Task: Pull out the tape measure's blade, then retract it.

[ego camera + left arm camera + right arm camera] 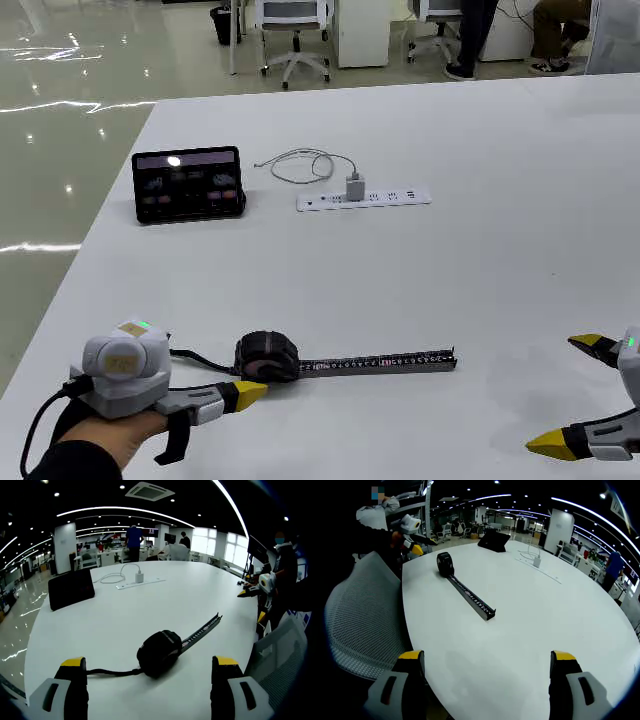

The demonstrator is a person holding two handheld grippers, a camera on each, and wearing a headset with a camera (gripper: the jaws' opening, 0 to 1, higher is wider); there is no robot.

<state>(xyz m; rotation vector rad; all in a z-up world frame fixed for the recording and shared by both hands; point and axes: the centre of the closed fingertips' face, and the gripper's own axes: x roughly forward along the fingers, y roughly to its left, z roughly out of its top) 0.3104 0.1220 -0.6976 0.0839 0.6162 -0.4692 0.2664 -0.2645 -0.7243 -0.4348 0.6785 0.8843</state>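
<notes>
A black tape measure (266, 356) lies on the white table (400, 270) with its dark blade (380, 362) pulled out to the right, flat on the surface. My left gripper (149, 664) is open just behind the case (160, 651), its yellow-tipped jaws on either side of the wrist strap (112, 671). From the right gripper view the case (444, 563) is far off and the blade's end (489, 612) is nearer. My right gripper (485, 656) is open, well short of the blade's end, holding nothing. In the head view it sits at the right edge (575, 392).
A black tablet (187, 184) stands at the back left. A white power strip (364, 198) with a charger and coiled cable (300, 166) lies behind the tape. Office chairs and people are beyond the table's far edge. A mesh chair (360, 620) stands by the near edge.
</notes>
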